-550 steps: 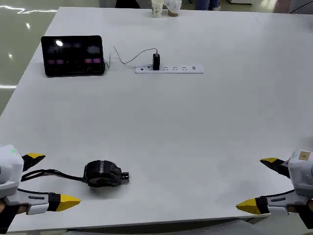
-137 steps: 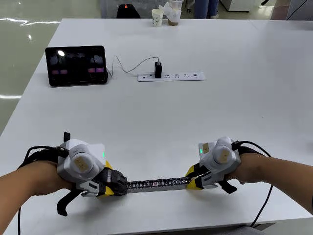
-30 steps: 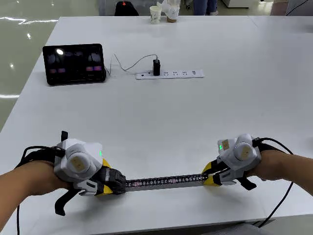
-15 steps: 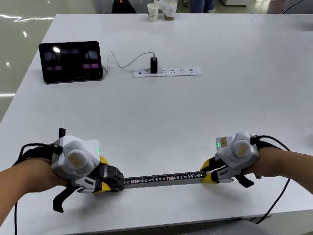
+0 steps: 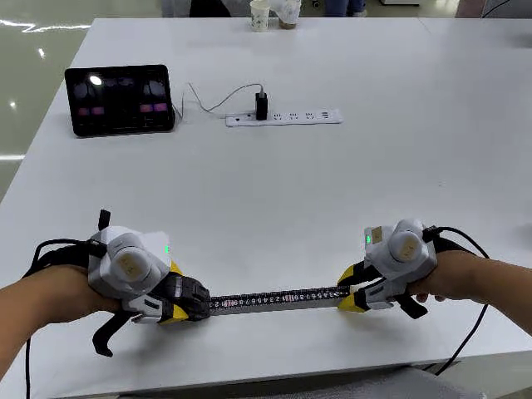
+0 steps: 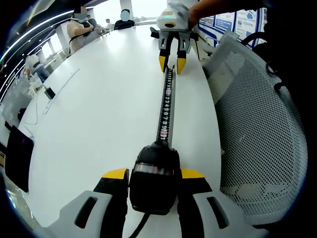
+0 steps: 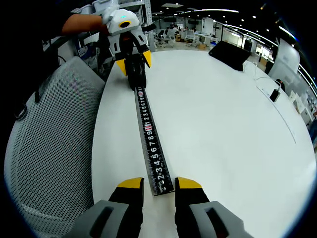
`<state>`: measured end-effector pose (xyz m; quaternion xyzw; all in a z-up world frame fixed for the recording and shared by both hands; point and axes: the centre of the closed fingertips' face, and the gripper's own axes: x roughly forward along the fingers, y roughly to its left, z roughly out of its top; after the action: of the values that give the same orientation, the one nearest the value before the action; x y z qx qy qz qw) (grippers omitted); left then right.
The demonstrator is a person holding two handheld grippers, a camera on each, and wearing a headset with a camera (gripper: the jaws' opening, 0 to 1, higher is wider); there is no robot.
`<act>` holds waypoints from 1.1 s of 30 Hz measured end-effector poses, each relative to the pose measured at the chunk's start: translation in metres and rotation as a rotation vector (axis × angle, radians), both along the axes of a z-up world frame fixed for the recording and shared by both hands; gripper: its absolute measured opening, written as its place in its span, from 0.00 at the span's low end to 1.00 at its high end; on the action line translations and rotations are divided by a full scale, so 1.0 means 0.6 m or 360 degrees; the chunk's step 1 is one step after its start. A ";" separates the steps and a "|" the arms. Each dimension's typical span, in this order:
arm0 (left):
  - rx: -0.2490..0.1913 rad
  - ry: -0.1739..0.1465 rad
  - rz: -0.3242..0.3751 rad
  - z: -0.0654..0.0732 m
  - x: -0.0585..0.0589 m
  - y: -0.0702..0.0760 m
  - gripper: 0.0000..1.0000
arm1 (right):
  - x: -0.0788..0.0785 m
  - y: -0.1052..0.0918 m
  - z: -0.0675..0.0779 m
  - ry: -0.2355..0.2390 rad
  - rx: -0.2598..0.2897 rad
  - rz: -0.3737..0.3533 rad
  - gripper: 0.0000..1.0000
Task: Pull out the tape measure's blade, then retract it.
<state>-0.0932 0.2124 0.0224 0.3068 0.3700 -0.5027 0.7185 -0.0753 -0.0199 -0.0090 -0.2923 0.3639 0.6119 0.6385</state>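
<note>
The black tape measure case (image 5: 189, 298) rests on the white table (image 5: 274, 208) near its front edge, and my left gripper (image 5: 179, 302) is shut on it. In the left gripper view the case (image 6: 153, 178) sits squeezed between the yellow-tipped jaws of the left gripper (image 6: 153, 174). The blade (image 5: 274, 298) lies pulled out flat along the table to the right. My right gripper (image 5: 344, 298) is shut on the blade's end. In the right gripper view the blade (image 7: 151, 144) ends between the yellow tips of the right gripper (image 7: 160, 184).
A dark tablet (image 5: 120, 100) stands at the back left. A white power strip (image 5: 287, 117) with a plugged charger lies beside it, and paper cups (image 5: 259, 14) stand at the far edge. A grey mesh chair (image 6: 257, 124) is just off the front edge.
Over the last second the blade stays stretched between both grippers at about the same length. It is longer than 4.6 s ago, when the right gripper was closer to the case.
</note>
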 end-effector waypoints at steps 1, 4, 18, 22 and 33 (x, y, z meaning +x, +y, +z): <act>-0.0006 0.0005 0.0015 0.001 0.001 0.000 0.35 | -0.001 0.001 0.003 0.0000 0.0011 -0.0002 0.23; -0.0030 -0.0008 0.0079 0.009 0.009 0.002 0.49 | -0.002 0.003 0.015 -0.0014 0.0045 -0.0018 0.24; -0.0252 0.0052 0.0388 0.044 0.006 0.017 0.77 | 0.015 -0.026 0.061 -0.0083 0.0195 -0.0358 0.36; -0.0349 0.0059 0.0539 0.054 0.007 0.026 0.79 | 0.020 -0.040 0.073 -0.0081 0.0238 -0.0496 0.41; -0.0529 0.0006 0.0791 0.085 0.004 0.053 0.91 | 0.014 -0.070 0.095 -0.0077 0.0292 -0.0632 0.52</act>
<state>-0.0909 0.2440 0.0733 0.0840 0.3478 -0.3655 0.8593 -0.0669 -0.0620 0.0479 -0.1703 0.3418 0.4974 0.7790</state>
